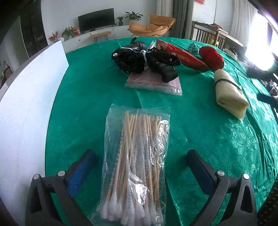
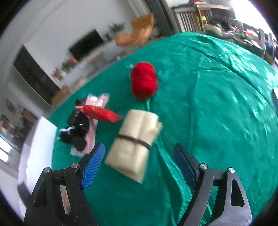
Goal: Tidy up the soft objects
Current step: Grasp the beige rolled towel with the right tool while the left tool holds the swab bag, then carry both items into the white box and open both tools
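**Swab bag down, cream roll next**

Left wrist view: left gripper (image 1: 140, 163) gapes wide, pads clear of the clear plastic bag of wooden cotton swabs (image 1: 137, 161) lying flat between them on the green-clothed counter (image 1: 217, 139). Placing looks finished.

Right wrist view: right gripper (image 2: 139, 161) spread, empty, above the cream folded foam roll bound by a dark band (image 2: 133, 144), slightly askew. Next, likely: descend, straddle, squeeze gently.

A television (image 1: 96, 19), orange lounge chair (image 1: 152, 26) and potted plants (image 1: 133, 16) beyond.
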{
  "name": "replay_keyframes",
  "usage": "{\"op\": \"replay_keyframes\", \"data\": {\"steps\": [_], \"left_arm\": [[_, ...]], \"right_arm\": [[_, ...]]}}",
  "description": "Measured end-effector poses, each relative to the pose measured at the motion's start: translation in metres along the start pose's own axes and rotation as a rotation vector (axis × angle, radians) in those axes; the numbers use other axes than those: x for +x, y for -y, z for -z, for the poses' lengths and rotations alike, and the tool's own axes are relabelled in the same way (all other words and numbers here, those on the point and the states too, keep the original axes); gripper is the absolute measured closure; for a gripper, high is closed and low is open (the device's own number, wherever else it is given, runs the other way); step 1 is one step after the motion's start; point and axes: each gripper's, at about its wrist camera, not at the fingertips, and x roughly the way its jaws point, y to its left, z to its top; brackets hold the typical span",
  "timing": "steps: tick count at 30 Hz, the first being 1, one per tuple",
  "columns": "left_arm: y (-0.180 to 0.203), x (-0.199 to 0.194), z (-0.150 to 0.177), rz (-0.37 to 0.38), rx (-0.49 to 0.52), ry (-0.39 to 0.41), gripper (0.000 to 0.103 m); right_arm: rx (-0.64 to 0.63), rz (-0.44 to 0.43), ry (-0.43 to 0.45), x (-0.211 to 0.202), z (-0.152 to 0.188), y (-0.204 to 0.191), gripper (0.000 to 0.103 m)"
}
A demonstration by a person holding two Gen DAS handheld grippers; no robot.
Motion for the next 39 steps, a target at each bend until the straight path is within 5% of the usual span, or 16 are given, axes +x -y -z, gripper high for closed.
{"op": "replay_keyframes", "data": {"steps": [4,8,13,20,21,23,24,25,31,39], "left_arm": [[0.0,0.0,0.0,0.0,0.001,0.0,0.0],[0.0,0.0,0.0,0.001,0.001,0.0,0.0],[0.0,0.0,0.0,0.001,0.0,0.0,0.0],[-0.001,-0.002,0.0,0.021,0.026,-0.04,0.0],[-0.002,-0.004,0.001,0.029,0.03,-0.061,0.004],[-0.006,-0.013,0.004,0.022,0.024,-0.047,0.031],[-0.007,-0.018,0.005,0.019,0.021,-0.035,0.053],[-0.008,-0.02,0.005,0.046,0.012,-0.033,0.06],[-0.014,-0.054,0.013,0.182,-0.081,0.02,0.068],[-0.049,-0.153,-0.002,0.295,-0.18,0.198,0.068]], "right_arm": [[-0.025,0.091,-0.162,0.051,-0.013,-0.029,0.019],[-0.188,0.217,-0.227,0.08,0.002,-0.049,0.019],[-0.223,0.186,-0.194,0.069,0.007,-0.034,0.025],[-0.276,0.139,-0.204,0.041,0.019,-0.016,0.055],[-0.269,0.117,-0.203,0.033,0.022,-0.011,0.058],[-0.262,0.076,-0.208,0.018,0.03,-0.008,0.059],[-0.265,0.059,-0.203,0.011,0.035,-0.007,0.06],[-0.275,0.053,-0.201,0.004,0.04,-0.005,0.06],[-0.251,-0.01,-0.174,-0.025,0.062,-0.001,0.061],[-0.349,-0.152,-0.092,-0.075,0.058,-0.071,0.061]]}}
